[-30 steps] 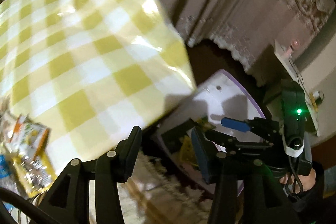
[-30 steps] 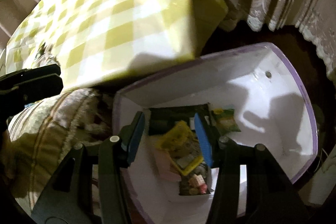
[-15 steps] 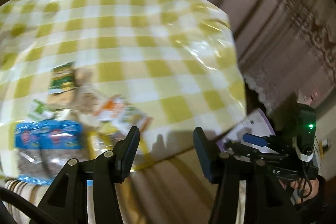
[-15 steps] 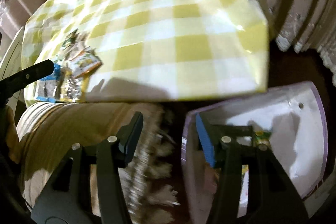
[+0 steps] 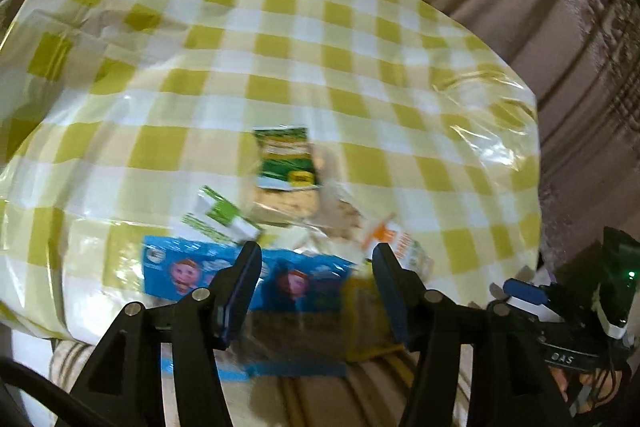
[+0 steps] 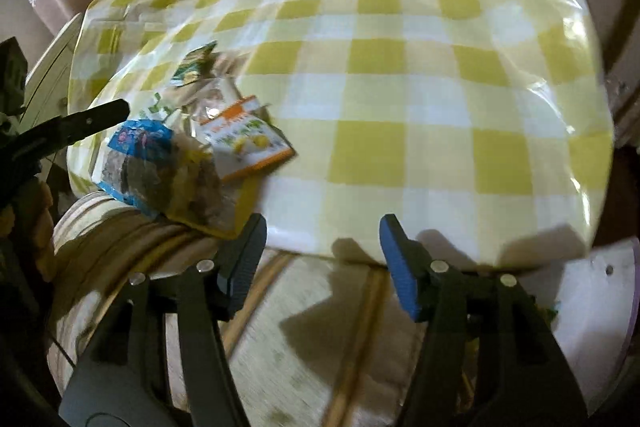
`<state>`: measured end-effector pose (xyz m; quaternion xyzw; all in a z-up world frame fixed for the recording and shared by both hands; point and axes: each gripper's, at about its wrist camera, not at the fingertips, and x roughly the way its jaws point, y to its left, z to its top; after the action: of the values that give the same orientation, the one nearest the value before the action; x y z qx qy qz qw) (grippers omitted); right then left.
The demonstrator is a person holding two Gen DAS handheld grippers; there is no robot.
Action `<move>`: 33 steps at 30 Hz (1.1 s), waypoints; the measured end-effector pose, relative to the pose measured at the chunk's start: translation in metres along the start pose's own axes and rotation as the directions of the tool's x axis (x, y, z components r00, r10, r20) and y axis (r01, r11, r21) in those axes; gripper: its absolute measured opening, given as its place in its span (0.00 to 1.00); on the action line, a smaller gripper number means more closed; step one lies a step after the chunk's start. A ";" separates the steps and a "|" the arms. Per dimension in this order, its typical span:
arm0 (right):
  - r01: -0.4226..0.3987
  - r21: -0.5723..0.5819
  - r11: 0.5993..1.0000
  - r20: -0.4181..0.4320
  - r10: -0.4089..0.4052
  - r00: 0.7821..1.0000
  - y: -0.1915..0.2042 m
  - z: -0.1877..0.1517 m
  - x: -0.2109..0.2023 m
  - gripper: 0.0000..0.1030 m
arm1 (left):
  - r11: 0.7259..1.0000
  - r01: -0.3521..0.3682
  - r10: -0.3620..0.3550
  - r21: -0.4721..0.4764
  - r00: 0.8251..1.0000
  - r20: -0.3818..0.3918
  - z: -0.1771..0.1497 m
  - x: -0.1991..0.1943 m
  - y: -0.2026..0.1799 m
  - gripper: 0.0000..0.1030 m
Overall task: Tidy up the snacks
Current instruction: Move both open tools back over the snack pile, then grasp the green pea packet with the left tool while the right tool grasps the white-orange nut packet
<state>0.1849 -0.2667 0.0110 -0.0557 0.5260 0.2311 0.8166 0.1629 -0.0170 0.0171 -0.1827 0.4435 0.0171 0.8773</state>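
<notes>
The left claw (image 5: 316,267) hangs over the near edge of the bench (image 5: 280,39), which is covered in a glossy yellow-and-white checked cloth; its jaws stand about half open, have just been opening, and grip nothing, though the snack pile shows between the fingers from above. That pile lies at the near left part of the bench: a blue packet (image 5: 240,275) with cartoon faces sits nearest the edge and overhangs it, a green-topped packet (image 5: 286,157) lies farther in, a green-and-white packet (image 5: 218,219) rests to the left of it, and an orange-and-white packet (image 5: 400,243) lies at the right of the pile, just beside the right finger of the left claw. A yellow-rimmed clear packet (image 6: 200,195) lies next to the blue one at the bench edge, also hanging over it. The packets overlap and touch each other; motion blur hides their print. The right claw (image 6: 322,239) is to the right of the pile, near the bench's near edge with bare cloth beyond it; its jaws are likewise about half open, have just been opening, and are empty. Below the bench edge lies a striped beige cushion (image 6: 280,339). At the far right of the right wrist view, a white bin with a purple rim (image 6: 600,307) stands beside the bench, lower than its top, with some packets dimly visible inside.
</notes>
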 end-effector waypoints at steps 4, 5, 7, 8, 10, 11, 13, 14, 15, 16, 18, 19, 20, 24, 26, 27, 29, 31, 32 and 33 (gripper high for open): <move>-0.022 -0.021 1.000 -0.010 0.022 1.000 0.012 0.013 0.014 0.62 | 1.000 -0.015 0.015 -0.003 1.000 0.000 0.009 0.007 0.010 0.57; -0.027 -0.031 0.999 -0.016 0.026 1.000 0.015 0.016 0.018 0.62 | 1.000 -0.016 0.016 -0.001 1.000 -0.001 0.011 0.009 0.011 0.57; -0.038 -0.046 0.998 -0.024 0.037 0.999 0.021 0.020 0.024 0.62 | 1.000 -0.016 0.016 0.001 1.000 -0.006 0.016 0.014 0.012 0.58; -0.047 -0.055 0.997 -0.027 0.045 0.999 0.024 0.023 0.027 0.62 | 1.000 -0.016 0.016 0.002 1.000 -0.009 0.018 0.018 0.012 0.58; -0.061 -0.071 0.996 -0.031 0.058 0.998 0.029 0.027 0.033 0.62 | 1.000 -0.017 0.017 0.003 1.000 -0.015 0.022 0.022 0.012 0.58; -0.067 -0.079 0.995 -0.033 0.065 0.997 0.031 0.029 0.035 0.62 | 1.000 -0.016 0.016 0.003 1.000 -0.017 0.025 0.026 0.013 0.58; -0.080 -0.097 0.992 -0.037 0.076 0.996 0.036 0.033 0.041 0.62 | 1.000 -0.017 0.017 0.002 1.000 -0.025 0.029 0.033 0.013 0.58; -0.083 -0.106 0.991 -0.039 0.079 0.996 0.038 0.036 0.044 0.64 | 1.000 -0.016 0.016 0.002 0.999 -0.028 0.031 0.036 0.013 0.58; -0.085 -0.112 0.990 -0.042 0.081 0.996 0.039 0.038 0.047 0.66 | 1.000 -0.015 0.015 0.001 0.999 -0.028 0.034 0.040 0.013 0.58; -0.088 -0.117 0.989 -0.044 0.083 0.996 0.040 0.040 0.049 0.67 | 1.000 -0.016 0.016 0.001 0.999 -0.030 0.037 0.043 0.013 0.58; -0.094 -0.127 0.987 -0.047 0.089 0.995 0.042 0.043 0.053 0.70 | 1.000 -0.017 0.017 0.001 0.999 -0.035 0.043 0.051 0.013 0.58; -0.098 -0.131 0.986 -0.050 0.092 0.994 0.042 0.046 0.056 0.70 | 1.000 -0.015 0.015 0.000 0.999 -0.038 0.046 0.055 0.013 0.58; -0.100 -0.134 0.986 -0.053 0.094 0.994 0.043 0.047 0.058 0.72 | 1.000 -0.017 0.017 -0.001 0.999 -0.041 0.048 0.058 0.013 0.58; -0.109 -0.145 0.983 -0.070 0.100 0.993 0.044 0.052 0.067 0.73 | 1.000 -0.022 0.021 -0.018 0.998 -0.060 0.059 0.076 0.014 0.58; -0.115 -0.145 0.983 -0.085 0.103 0.991 0.044 0.054 0.074 0.73 | 0.999 -0.026 0.025 -0.024 0.998 -0.064 0.062 0.081 0.014 0.58; -0.118 -0.145 0.982 -0.091 0.105 0.990 0.044 0.055 0.076 0.73 | 0.999 -0.026 0.024 -0.023 0.998 -0.066 0.063 0.084 0.014 0.58; -0.122 -0.145 0.982 -0.102 0.108 0.989 0.043 0.056 0.081 0.73 | 0.999 -0.037 0.036 -0.017 0.997 -0.073 0.065 0.090 0.013 0.58; -0.125 -0.152 0.981 -0.099 0.111 0.989 0.044 0.057 0.082 0.74 | 0.999 -0.038 0.037 -0.013 0.996 -0.076 0.067 0.094 0.012 0.58; -0.123 -0.157 0.980 -0.098 0.109 0.989 0.045 0.058 0.083 0.74 | 0.999 -0.036 0.035 -0.008 0.996 -0.077 0.068 0.096 0.011 0.58; -0.120 -0.163 0.979 -0.096 0.106 0.990 0.046 0.058 0.083 0.74 | 0.999 -0.038 0.037 -0.003 0.996 -0.076 0.069 0.097 0.010 0.58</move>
<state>0.2416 -0.1803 -0.0300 -0.1046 0.5418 0.3183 0.7709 0.2729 0.0024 -0.0250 -0.1769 0.4798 0.0276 0.8589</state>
